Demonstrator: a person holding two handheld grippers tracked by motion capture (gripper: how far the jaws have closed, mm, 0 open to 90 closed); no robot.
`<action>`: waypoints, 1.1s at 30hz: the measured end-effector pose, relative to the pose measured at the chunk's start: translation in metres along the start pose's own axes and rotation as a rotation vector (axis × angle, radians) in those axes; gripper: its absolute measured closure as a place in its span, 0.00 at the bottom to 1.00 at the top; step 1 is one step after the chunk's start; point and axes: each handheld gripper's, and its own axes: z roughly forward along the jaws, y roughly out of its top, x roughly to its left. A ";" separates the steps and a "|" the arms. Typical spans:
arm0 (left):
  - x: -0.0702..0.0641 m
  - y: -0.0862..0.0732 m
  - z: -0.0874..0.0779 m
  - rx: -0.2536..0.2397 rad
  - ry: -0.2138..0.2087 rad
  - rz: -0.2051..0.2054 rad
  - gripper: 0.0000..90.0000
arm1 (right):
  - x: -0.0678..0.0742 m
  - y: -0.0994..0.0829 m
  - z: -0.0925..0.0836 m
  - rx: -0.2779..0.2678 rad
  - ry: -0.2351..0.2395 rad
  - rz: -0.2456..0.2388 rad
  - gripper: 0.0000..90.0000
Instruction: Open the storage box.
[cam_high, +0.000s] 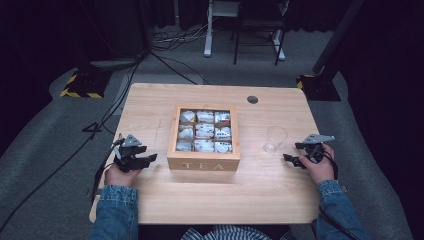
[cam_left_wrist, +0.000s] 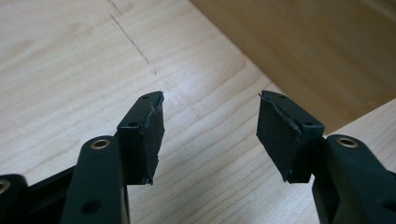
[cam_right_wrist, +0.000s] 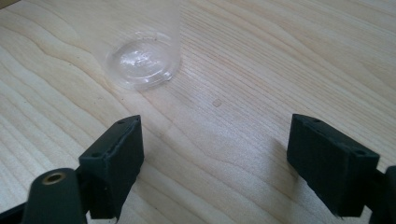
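The left gripper (cam_left_wrist: 210, 135) is parted and empty, beside the tea box (cam_high: 203, 161) at centre frame. The right gripper (cam_right_wrist: 215, 154) is spread wide, empty, near the cup (cam_right_wrist: 142, 58), whose top is cut off.

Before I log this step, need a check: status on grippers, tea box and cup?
Left gripper open, empty, beside tea box. Right gripper open, empty, cup just ahead, untouched. Box lid open, bags in place. Nothing in the way.

Left gripper (cam_high: 148, 159) low, fingers (cam_left_wrist: 142, 135) apart, right gripper (cam_high: 291, 158) low, fingers (cam_right_wrist: 114, 161) wide apart
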 end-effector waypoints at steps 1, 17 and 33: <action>0.000 0.001 -0.002 -0.003 -0.004 -0.001 0.46 | 0.000 0.000 0.000 0.000 0.000 0.000 0.21; -0.013 0.019 -0.021 -0.009 -0.026 0.033 0.47 | 0.000 0.000 0.000 0.000 0.000 0.000 0.21; -0.050 0.045 -0.035 -0.025 -0.097 0.170 0.46 | 0.000 0.000 0.000 0.000 0.000 0.000 0.21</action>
